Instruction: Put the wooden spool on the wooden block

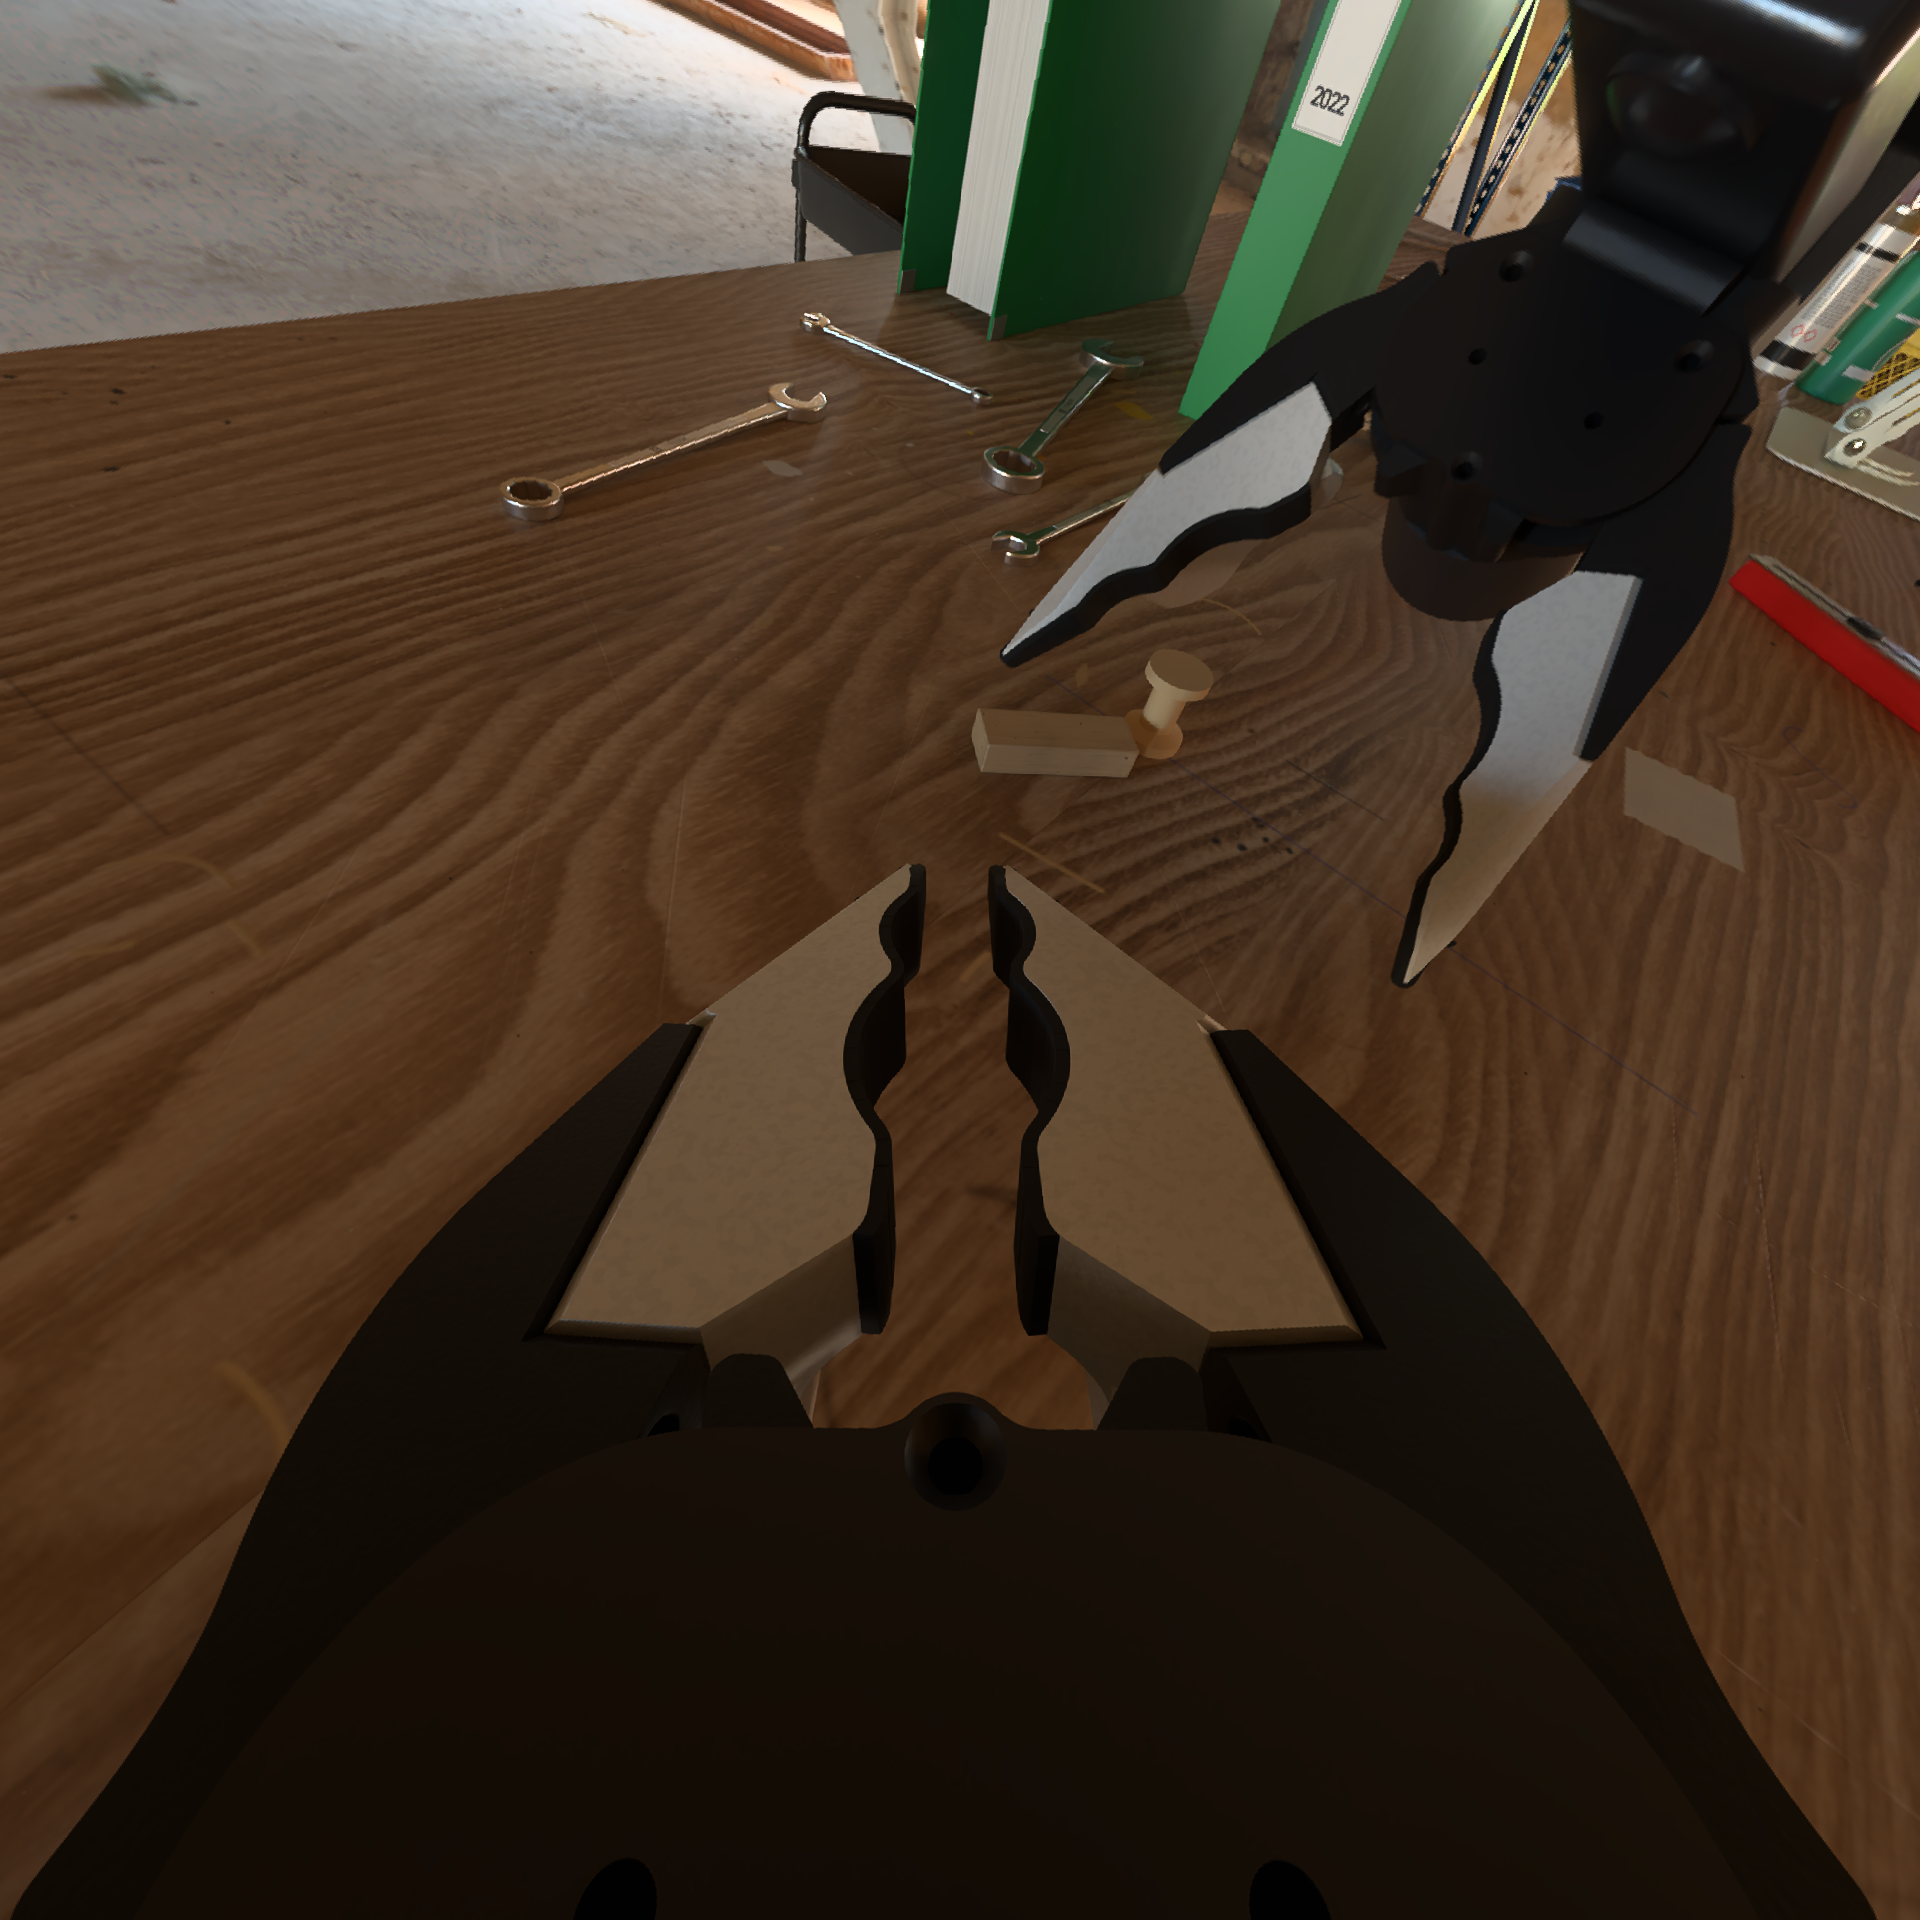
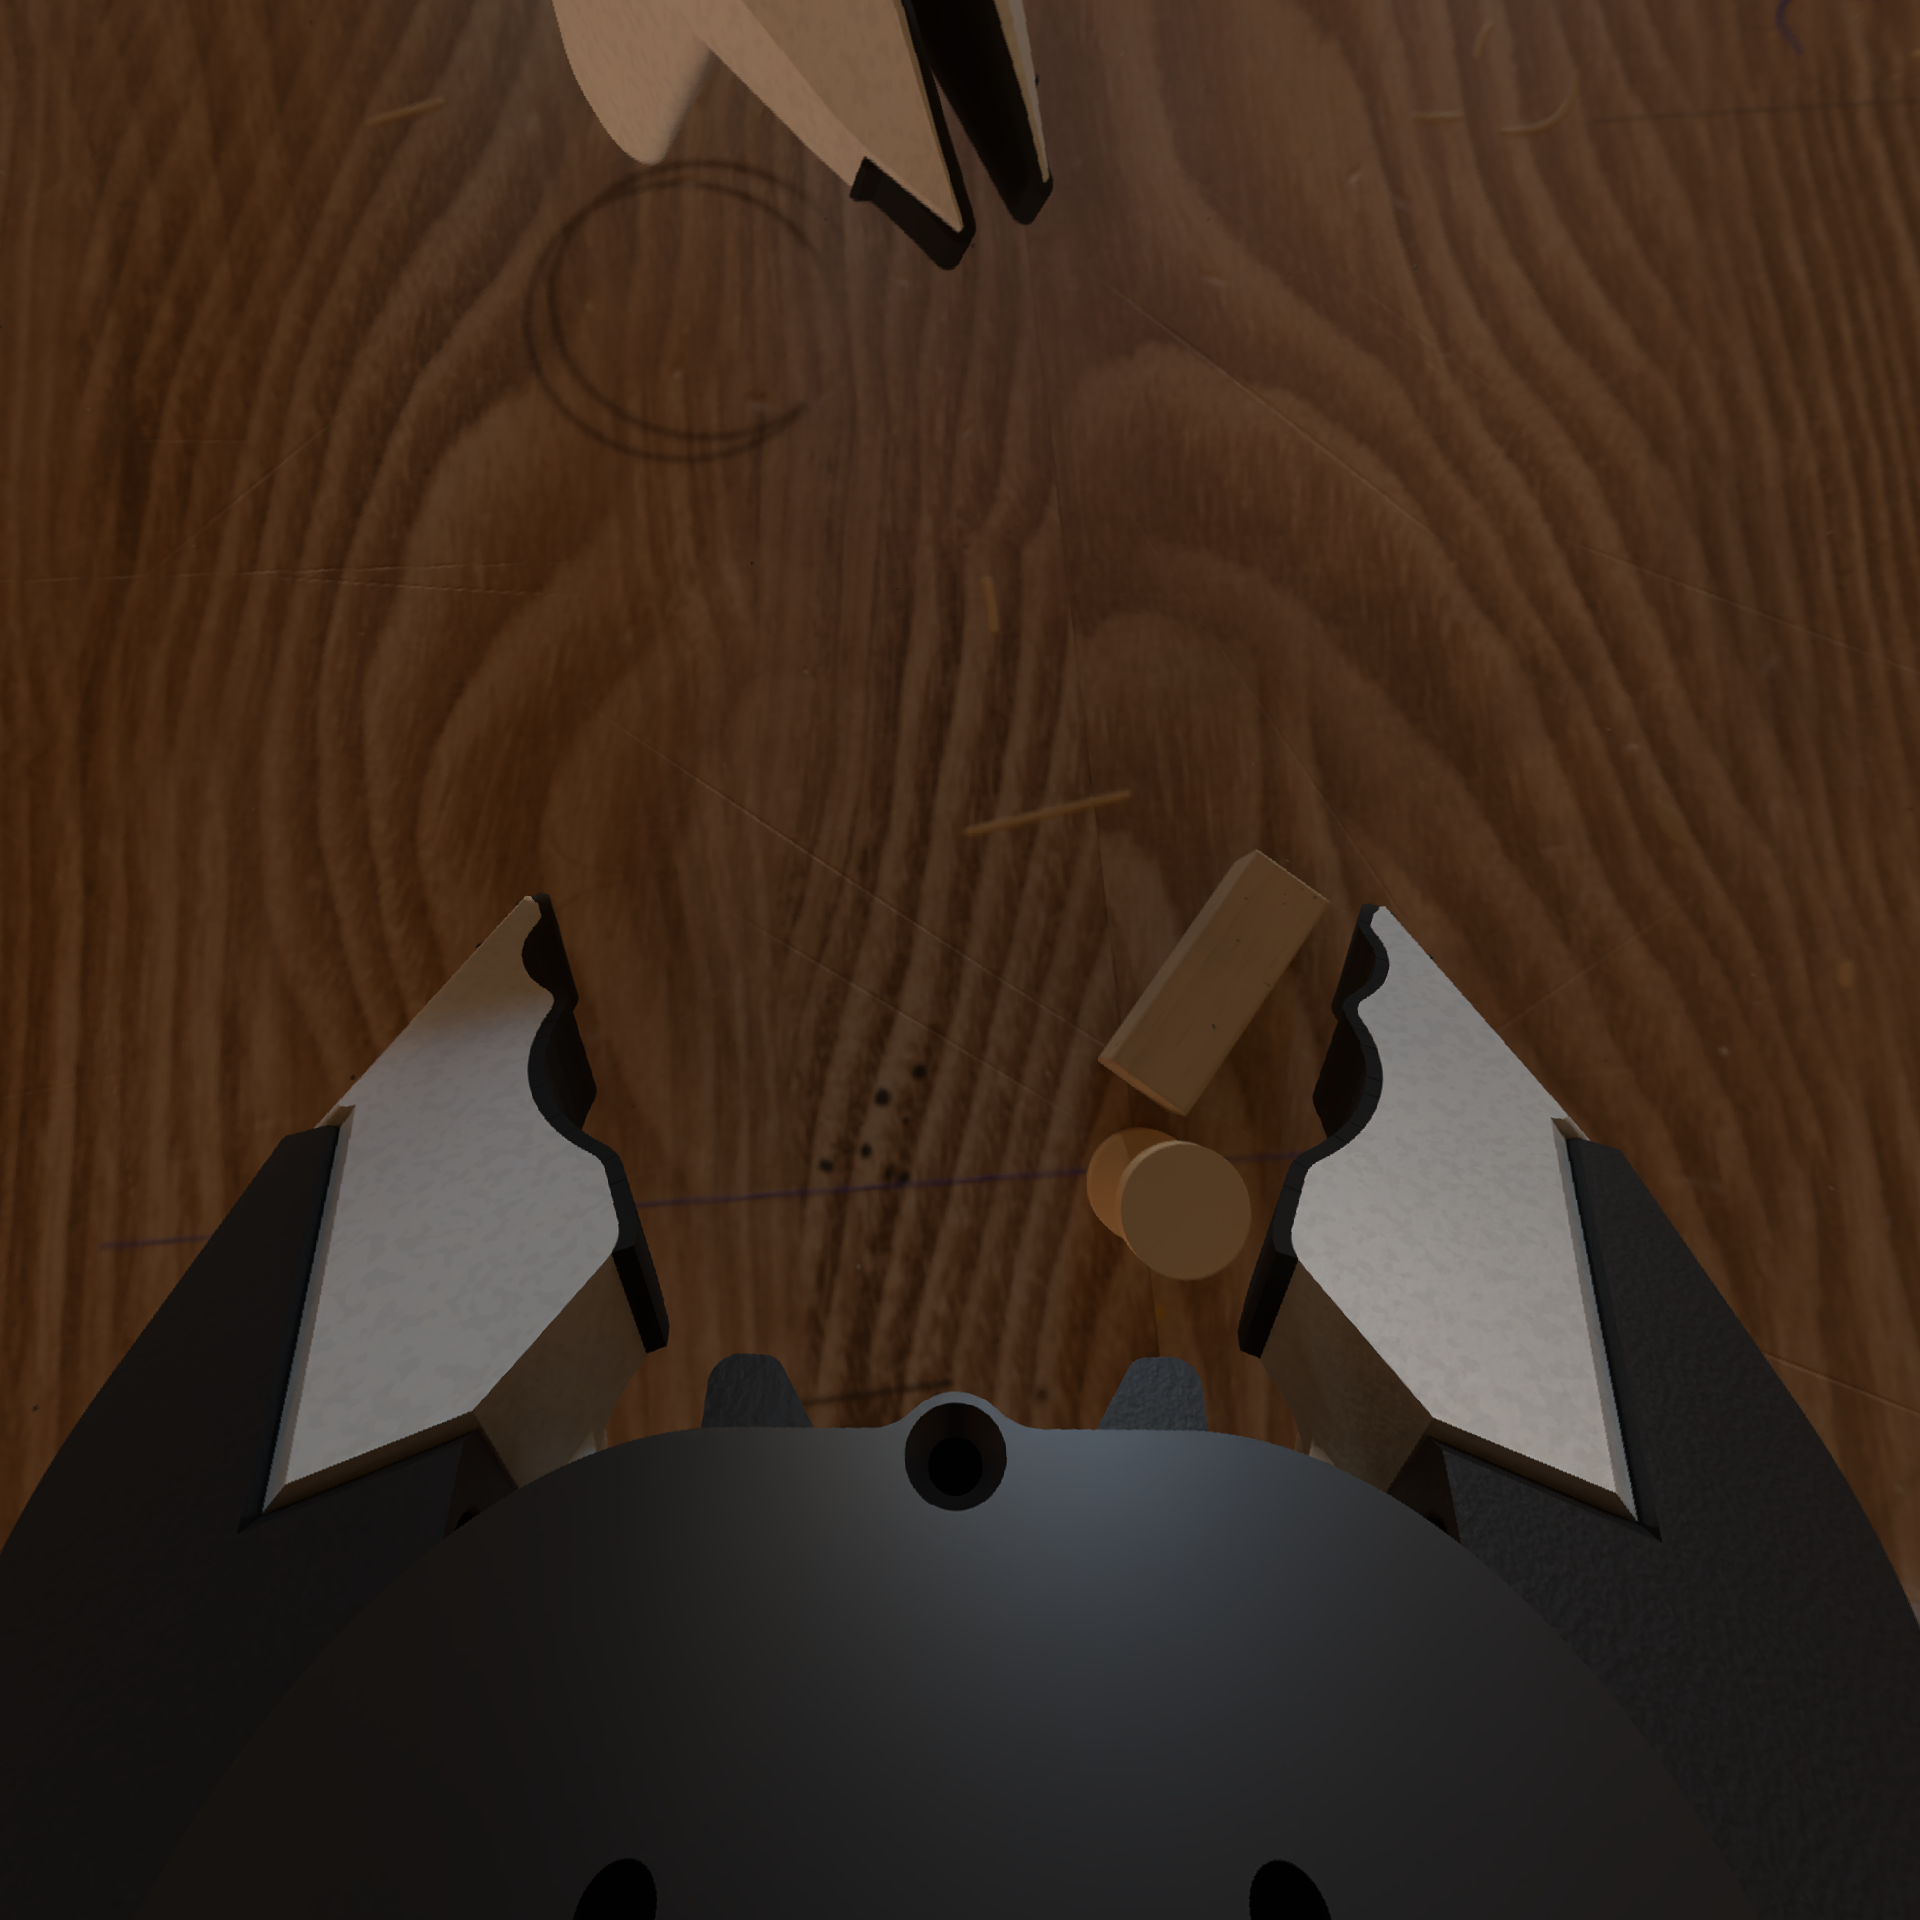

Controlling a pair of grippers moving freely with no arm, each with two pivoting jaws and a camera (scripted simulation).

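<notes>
The pale wooden block (image 1: 1049, 743) lies flat on the wooden table (image 1: 520, 831). The wooden spool (image 1: 1169, 712) stands on end right beside the block's right end. My right gripper (image 1: 1205, 816) hangs above both, open and empty. In the right wrist view the block (image 2: 1216, 982) and the spool (image 2: 1179, 1205) lie between its spread fingers, close to the right finger; the gripper (image 2: 954, 909) points down at the table. My left gripper (image 1: 956, 878) is shut and empty, low over the table a short way before the block. Its tips show in the right wrist view (image 2: 987, 234).
Several metal wrenches (image 1: 665, 452) lie beyond the block. Green binders (image 1: 1091, 156) stand at the back. A red bar (image 1: 1829, 644) and tubes (image 1: 1860, 312) are at the right. A black cart (image 1: 842, 177) stands past the table's far edge.
</notes>
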